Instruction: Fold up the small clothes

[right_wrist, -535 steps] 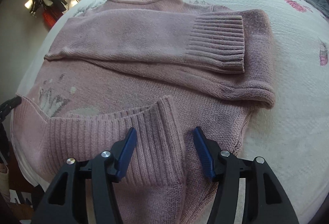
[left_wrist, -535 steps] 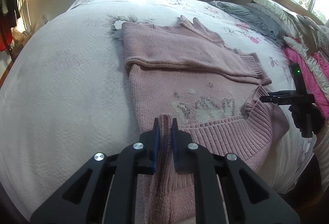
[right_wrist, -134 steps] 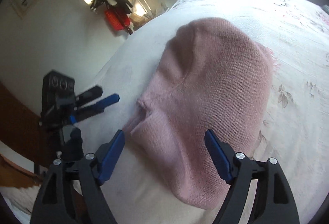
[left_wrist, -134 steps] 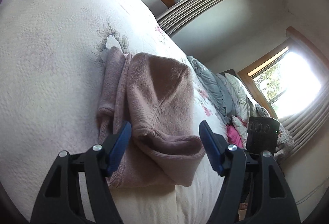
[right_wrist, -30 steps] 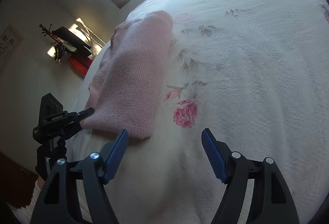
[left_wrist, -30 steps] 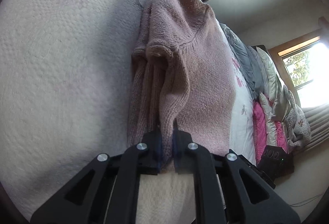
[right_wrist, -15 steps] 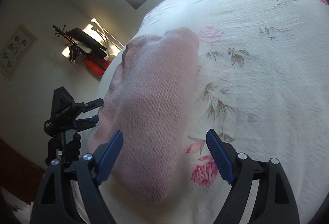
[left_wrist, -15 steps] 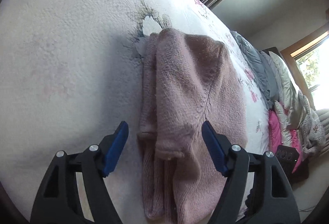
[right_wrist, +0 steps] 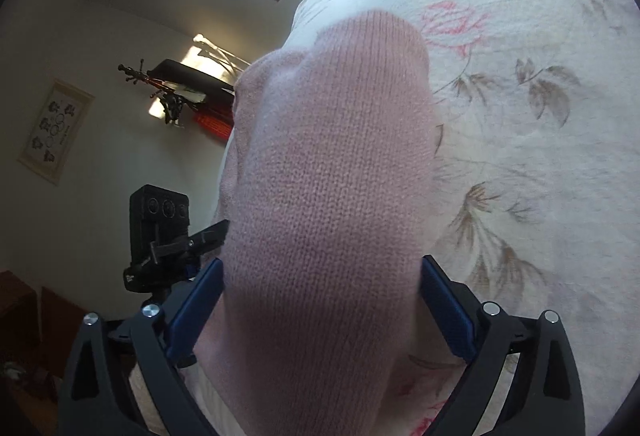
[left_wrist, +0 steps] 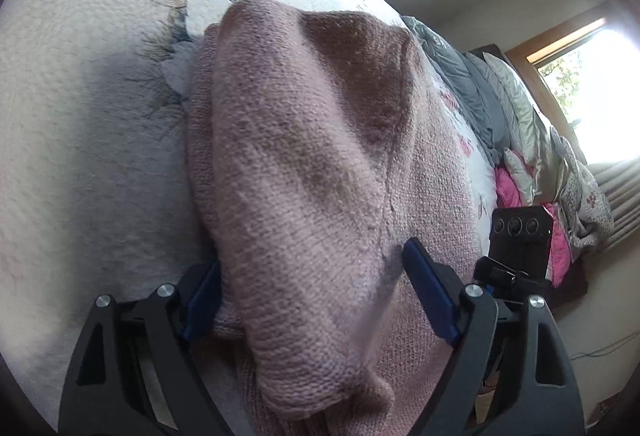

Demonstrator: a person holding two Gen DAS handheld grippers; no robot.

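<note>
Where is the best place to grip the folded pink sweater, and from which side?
Probably the near end of the folded pink sweater, approached from the bed's edge: its layered edges meet there, between the open left hand-held gripper, so one pinch should catch all layers.

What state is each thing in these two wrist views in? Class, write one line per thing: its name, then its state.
Pink knitted sweater: folded into a thick bundle, lying on the bed.
Left gripper: open, jaws either side of the bundle's near end.
Right gripper: open, jaws straddling the bundle's other end.
White floral quilted bedspread: spread flat under the sweater.
Pile of grey and pink bedding: heaped, unfolded.
</note>
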